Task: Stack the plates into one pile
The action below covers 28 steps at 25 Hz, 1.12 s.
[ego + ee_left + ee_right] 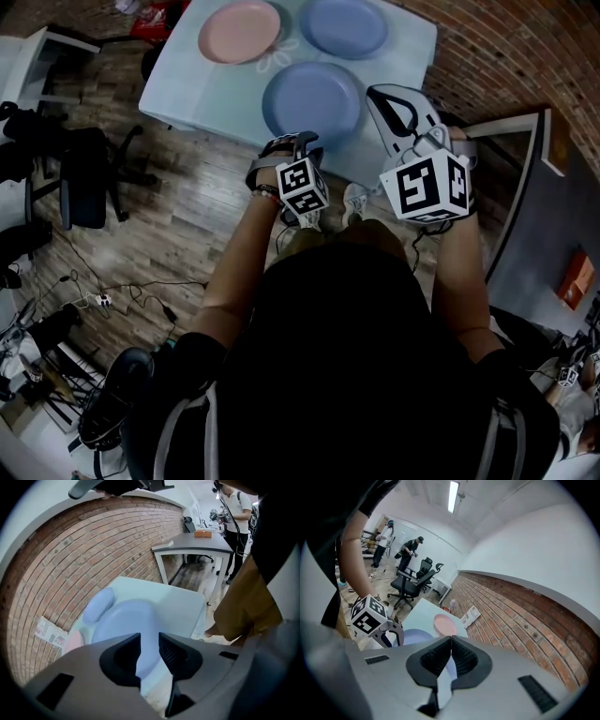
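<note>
Three plates lie apart on the pale table (403, 42): a pink plate (239, 31) at the far left, a blue plate (344, 26) at the far right and a second blue plate (312, 98) nearest me. My left gripper (298, 148) hangs just before the table's near edge, over that nearest plate's rim. In the left gripper view its jaws (150, 651) stand open and empty, the nearest blue plate (126, 620) showing through the gap. My right gripper (394, 103) hovers by the table's near right corner, shut (451, 641) on nothing.
A brick wall (506, 47) runs along the table's right side. A grey desk (525, 169) stands to my right and a black office chair (89, 173) to my left. Cables (112, 295) trail on the wooden floor. People stand in the background (410, 550).
</note>
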### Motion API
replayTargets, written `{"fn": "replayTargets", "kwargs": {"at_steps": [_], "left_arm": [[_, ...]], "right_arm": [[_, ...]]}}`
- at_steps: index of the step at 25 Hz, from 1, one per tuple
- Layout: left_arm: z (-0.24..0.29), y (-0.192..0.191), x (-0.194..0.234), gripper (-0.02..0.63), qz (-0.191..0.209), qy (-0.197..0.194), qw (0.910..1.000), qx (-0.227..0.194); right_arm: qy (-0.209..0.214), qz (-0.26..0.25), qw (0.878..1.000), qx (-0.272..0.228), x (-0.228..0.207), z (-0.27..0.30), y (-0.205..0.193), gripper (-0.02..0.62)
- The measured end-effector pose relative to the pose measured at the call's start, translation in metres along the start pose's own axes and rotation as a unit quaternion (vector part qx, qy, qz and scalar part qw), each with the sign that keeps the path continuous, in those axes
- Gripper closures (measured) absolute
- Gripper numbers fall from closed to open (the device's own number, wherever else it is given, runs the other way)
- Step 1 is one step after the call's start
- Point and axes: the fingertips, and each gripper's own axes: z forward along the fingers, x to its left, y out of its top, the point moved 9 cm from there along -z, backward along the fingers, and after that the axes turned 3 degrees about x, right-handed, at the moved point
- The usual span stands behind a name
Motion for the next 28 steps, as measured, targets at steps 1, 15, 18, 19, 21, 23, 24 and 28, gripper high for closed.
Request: {"fn": "replayTargets", "kwargs": {"at_steps": [1, 15, 18, 19, 21, 23, 24, 28], "left_arm": [[0.004, -0.003, -0.002, 0.477, 0.0, -0.003, 1.0, 0.005], [0.046, -0.019, -0.015, 0.477, 0.021, -0.02, 0.9984, 0.048], [0.048, -0.021, -0.014, 0.477, 0.023, -0.019, 0.9982, 0.052], [0.05, -0.022, -0.015, 0.479, 0.023, -0.019, 0.9982, 0.053], [0.053, -0.025, -0.016, 0.49, 0.02, -0.022, 0.998, 0.055], [0.055, -0.026, -0.017, 0.52, 0.022, -0.019, 0.9981, 0.055], [0.055, -0.026, -0.019, 0.534, 0.029, -0.013, 0.998, 0.055], [0.05, -0.026, -0.023, 0.554, 0.049, 0.005, 0.9972, 0.056]], "right_arm": [[0.001, 0.0, 1.0, 0.001, 0.0, 0.0, 0.0, 0.56], [0.008, 0.001, 1.0, 0.006, -0.001, 0.002, -0.004, 0.56], [0.007, 0.001, 1.0, 0.009, 0.001, 0.0, -0.003, 0.56], [0.007, 0.002, 1.0, 0.01, 0.002, 0.0, -0.003, 0.56], [0.007, 0.003, 1.0, 0.011, 0.002, 0.0, -0.004, 0.56], [0.007, 0.005, 1.0, 0.011, 0.002, 0.0, -0.006, 0.56], [0.007, 0.005, 1.0, 0.012, 0.002, 0.0, -0.006, 0.56], [0.008, 0.004, 1.0, 0.011, 0.004, -0.002, -0.004, 0.56]]}}
